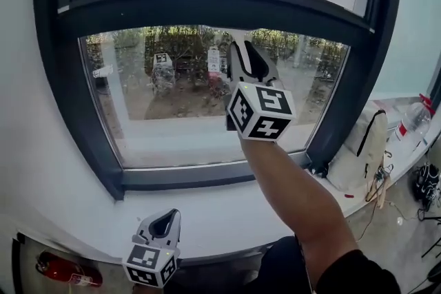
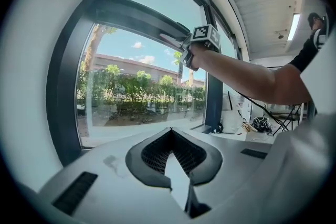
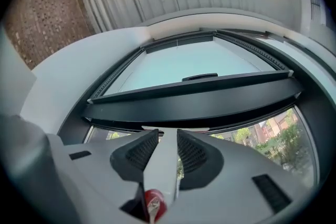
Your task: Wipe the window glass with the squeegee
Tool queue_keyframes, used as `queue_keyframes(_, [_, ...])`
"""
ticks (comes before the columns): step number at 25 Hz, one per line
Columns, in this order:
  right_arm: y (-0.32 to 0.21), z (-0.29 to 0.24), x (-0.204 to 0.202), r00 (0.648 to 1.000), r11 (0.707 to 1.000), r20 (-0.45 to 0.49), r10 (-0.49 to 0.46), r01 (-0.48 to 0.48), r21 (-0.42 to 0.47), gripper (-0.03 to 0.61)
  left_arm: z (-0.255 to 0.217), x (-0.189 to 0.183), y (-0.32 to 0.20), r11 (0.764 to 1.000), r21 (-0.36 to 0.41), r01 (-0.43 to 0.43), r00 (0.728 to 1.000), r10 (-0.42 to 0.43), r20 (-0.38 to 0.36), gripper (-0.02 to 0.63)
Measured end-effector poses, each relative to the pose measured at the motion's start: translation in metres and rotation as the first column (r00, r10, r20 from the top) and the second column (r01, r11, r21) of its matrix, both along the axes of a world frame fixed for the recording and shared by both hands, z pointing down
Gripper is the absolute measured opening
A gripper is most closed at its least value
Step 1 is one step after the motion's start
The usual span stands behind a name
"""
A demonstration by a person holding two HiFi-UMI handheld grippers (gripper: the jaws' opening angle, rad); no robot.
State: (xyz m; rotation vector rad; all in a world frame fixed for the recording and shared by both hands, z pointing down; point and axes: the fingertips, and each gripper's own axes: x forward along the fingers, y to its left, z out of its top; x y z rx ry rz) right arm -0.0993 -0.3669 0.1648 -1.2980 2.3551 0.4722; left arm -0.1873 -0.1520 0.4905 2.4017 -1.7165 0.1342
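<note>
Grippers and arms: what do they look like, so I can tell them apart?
The left gripper and the right gripper match: pale grey wedge-shaped shells, dark ribbed pads lining the jaws, and a white cube with black square markers at the back. The right arm is bare up to a black sleeve. No cables show on either.

right claw [image 1: 249, 51], squeegee [image 3: 164, 162] before glass [image 1: 172, 127]; left claw [image 1: 165, 222] below
</note>
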Motion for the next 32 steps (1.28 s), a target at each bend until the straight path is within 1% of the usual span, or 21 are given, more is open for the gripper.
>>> queue_keyframes(3, [-0.002,0.006,-0.002,1.000,1.000,-0.020,0.021,-0.021,0.001,0.092,0.001,-0.001,0.000,1.000,0.015,0.010,1.000,-0.011,0.016,0.000])
queue_keyframes(6, [-0.004,0.012,0.002,0.998,0.999,-0.037,0.044,-0.044,0.003,0.092,0.005,0.004,-0.004,1.000,0.013,-0.002,1.000,0.002,0.025,0.000])
queue_keyframes(10, [-0.005,0.010,0.006,0.998,0.999,-0.027,0.051,-0.050,0.002,0.092,0.009,0.016,-0.003,0.999,0.009,-0.032,0.999,0.032,0.032,0.000])
queue_keyframes(13, [-0.002,0.015,0.007,0.998,0.998,-0.031,0.060,-0.060,0.005,0.092,0.013,0.017,-0.003,0.999,0.007,-0.036,0.999,0.035,0.032,0.000])
queue_keyframes(16, [-0.001,0.029,0.011,0.997,0.997,-0.027,0.069,-0.070,-0.017,0.092,0.017,0.016,-0.005,0.999,0.004,-0.032,0.999,0.032,0.023,0.000])
queue_keyframes(23, [0.007,0.080,0.021,0.991,0.991,-0.065,0.114,-0.118,-0.058,0.092,0.026,0.023,-0.009,0.998,-0.011,-0.055,0.998,0.055,0.008,0.000])
queue_keyframes(28, [0.009,0.138,0.035,0.989,0.979,-0.072,0.132,-0.141,-0.148,0.092,0.031,0.033,-0.011,0.997,-0.015,-0.082,0.997,0.082,0.010,0.000])
queue_keyframes(32, [0.008,0.177,0.046,0.987,0.965,-0.068,0.142,-0.154,-0.213,0.092,0.033,0.034,-0.011,0.996,-0.018,-0.087,0.996,0.088,0.008,0.000])
